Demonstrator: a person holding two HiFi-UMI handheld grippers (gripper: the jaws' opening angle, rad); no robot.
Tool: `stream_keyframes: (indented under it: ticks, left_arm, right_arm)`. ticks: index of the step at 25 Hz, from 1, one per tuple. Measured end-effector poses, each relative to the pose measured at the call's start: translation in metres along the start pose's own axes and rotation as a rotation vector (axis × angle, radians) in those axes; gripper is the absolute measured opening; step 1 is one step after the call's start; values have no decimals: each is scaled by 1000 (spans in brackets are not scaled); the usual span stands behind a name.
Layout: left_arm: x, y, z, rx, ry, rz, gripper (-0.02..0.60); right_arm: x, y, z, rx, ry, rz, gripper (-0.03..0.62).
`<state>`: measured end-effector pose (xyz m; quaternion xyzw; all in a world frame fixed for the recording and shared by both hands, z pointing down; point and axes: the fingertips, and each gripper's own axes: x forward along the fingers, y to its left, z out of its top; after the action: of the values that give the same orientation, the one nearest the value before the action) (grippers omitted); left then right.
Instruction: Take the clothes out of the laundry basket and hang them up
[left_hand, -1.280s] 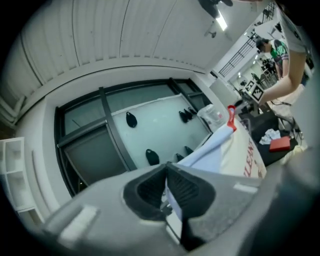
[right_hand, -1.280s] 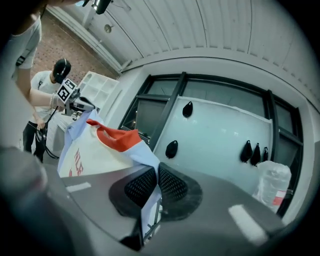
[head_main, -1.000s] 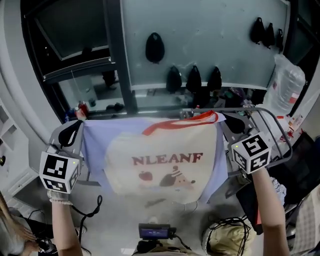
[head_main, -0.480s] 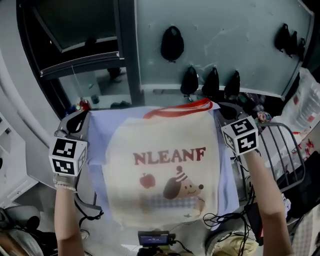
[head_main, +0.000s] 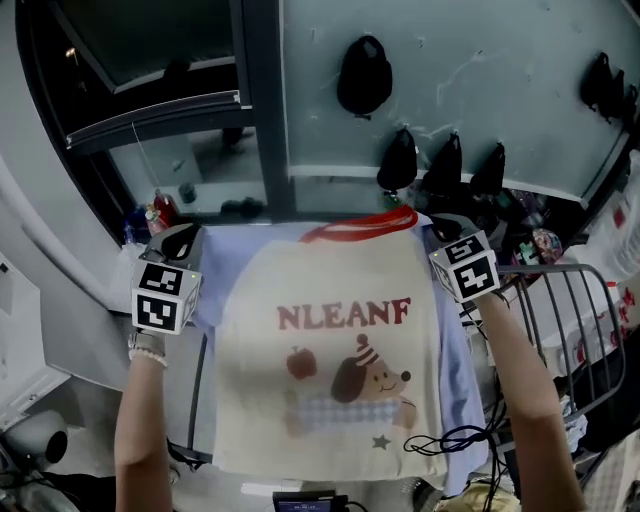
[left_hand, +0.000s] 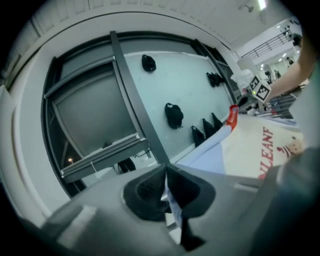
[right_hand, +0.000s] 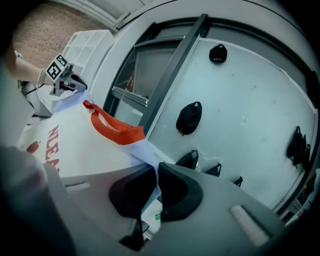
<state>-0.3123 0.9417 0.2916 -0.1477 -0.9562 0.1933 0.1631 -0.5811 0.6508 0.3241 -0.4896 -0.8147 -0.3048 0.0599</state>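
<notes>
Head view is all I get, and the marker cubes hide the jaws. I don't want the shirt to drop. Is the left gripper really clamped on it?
Observer: Yes. In the left gripper view, the left gripper has its jaws together on a thin fold at the pale blue edge of the shirt.
Operator: And the right one?
Observer: The right gripper is shut on pale blue cloth too, just beside the red collar.
Operator: Anything else in that grip?
Observer: A small white tag shows low between its jaws.
</notes>
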Motion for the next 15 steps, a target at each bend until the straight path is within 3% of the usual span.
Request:
stream_keyframes:
  ticks: [6, 11, 15]
  left_arm:
    - [62, -29, -68, -9, 129, -84, 3]
    - [93, -48, -106, -43, 213, -139, 9]
    - [103, -55, -119, -75, 252, -176, 60]
  right_arm:
    - [56, 23, -60, -57, 169, 67, 8]
    - [78, 38, -86, -152, 271, 138, 9]
    - [84, 43, -91, -150, 293, 180, 103]
